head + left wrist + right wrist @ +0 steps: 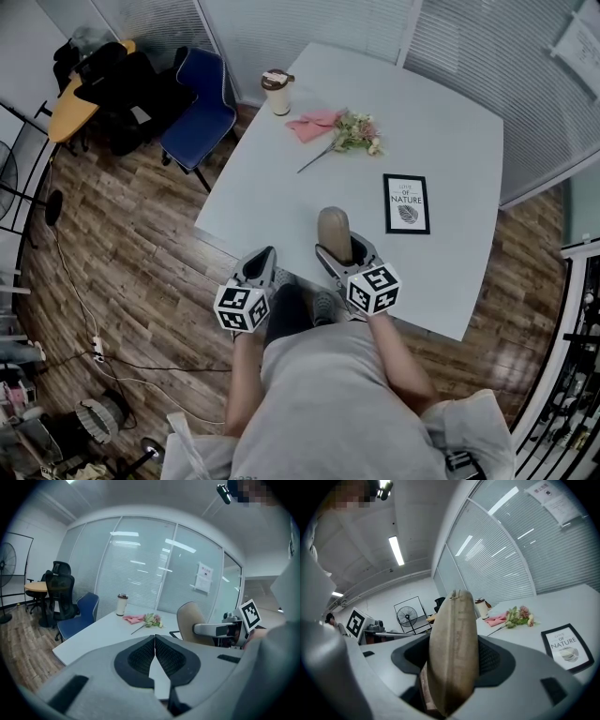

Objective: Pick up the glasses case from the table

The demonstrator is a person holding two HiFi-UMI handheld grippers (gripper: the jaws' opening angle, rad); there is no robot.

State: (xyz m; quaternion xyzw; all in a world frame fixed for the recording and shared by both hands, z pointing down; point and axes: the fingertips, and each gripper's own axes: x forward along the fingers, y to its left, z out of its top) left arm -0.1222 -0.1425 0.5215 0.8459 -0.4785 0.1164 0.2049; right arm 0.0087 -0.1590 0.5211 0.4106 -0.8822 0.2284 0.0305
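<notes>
1. Right tool (454,658): the jaws are closed on the glasses case (453,634), with one pad pressed against each broad side.
2. Glasses case: tan and rounded. It is gripped at one end, and the free end projects beyond the jaws. In the head view it lies over the near edge of the tabletop (450,141). No view shows whether it touches the surface.
3. Glasses case, contents: the case is closed along its seam, so the inside is not visible.
4. Left tool (154,639): the jaws are fully closed, pad against pad, with nothing between them. It is held just beside the right tool, at the near edge of the tabletop.
5. Lidded cup (277,91): it stands upright at the far corner of the tabletop. The lid is on, so the contents are not visible.
6. Pink cloth (314,124) and flower sprig (356,133): they lie together near the cup, with the stem pointing toward the near edge.
7. Framed print (406,203): it lies flat between the flowers and the right tool, apart from both.
</notes>
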